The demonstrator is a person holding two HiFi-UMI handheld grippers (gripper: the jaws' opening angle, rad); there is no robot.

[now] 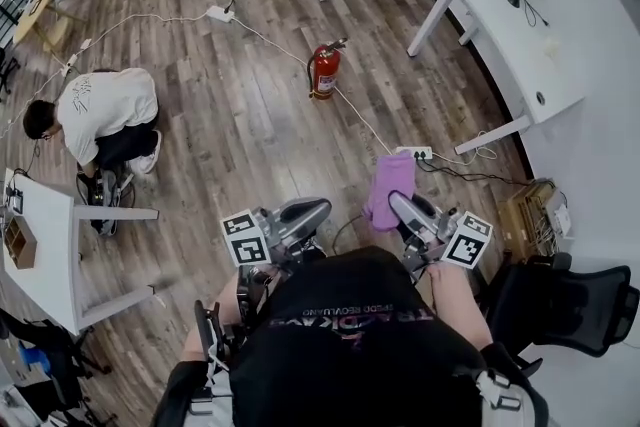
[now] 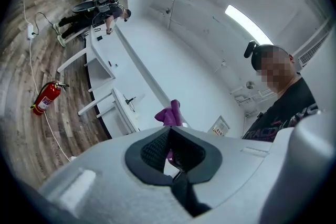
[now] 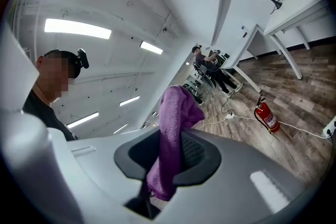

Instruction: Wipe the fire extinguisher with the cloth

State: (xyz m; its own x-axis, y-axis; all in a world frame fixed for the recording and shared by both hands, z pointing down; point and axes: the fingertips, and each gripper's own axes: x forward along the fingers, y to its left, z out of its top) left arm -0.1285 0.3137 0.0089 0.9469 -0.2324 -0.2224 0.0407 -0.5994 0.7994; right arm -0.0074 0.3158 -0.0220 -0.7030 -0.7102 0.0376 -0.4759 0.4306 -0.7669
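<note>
Floorboards [image 1: 230,115] bear a heavy, rigid fire extinguisher [image 1: 324,72], probably best steadied at its neck; right tool [image 1: 402,205] clamps the limp cloth [image 1: 388,185], left tool [image 2: 170,147] clenched empty.

From my console the red cylindrical fire extinguisher [image 1: 324,72] is the strongest colour, with a black hose and a pale label on its body. The wood-plank floor [image 1: 230,125] under it is streaked grey-brown. The thin cable [image 1: 365,123] at its base is white, and so are the tables [image 1: 510,45] to its right. Nearer me than the extinguisher, the fluffy cloth [image 1: 389,190] is purple. The right gripper [image 1: 400,205] around it is pale grey, with black, ribbed pads [image 3: 195,155]. The left gripper [image 1: 318,210] is the same grey. Each carries a cube [image 1: 246,237] patterned in black-and-white squares. Left of the extinguisher, a crouching person [image 1: 105,115] wears a white top and black trousers.
</note>
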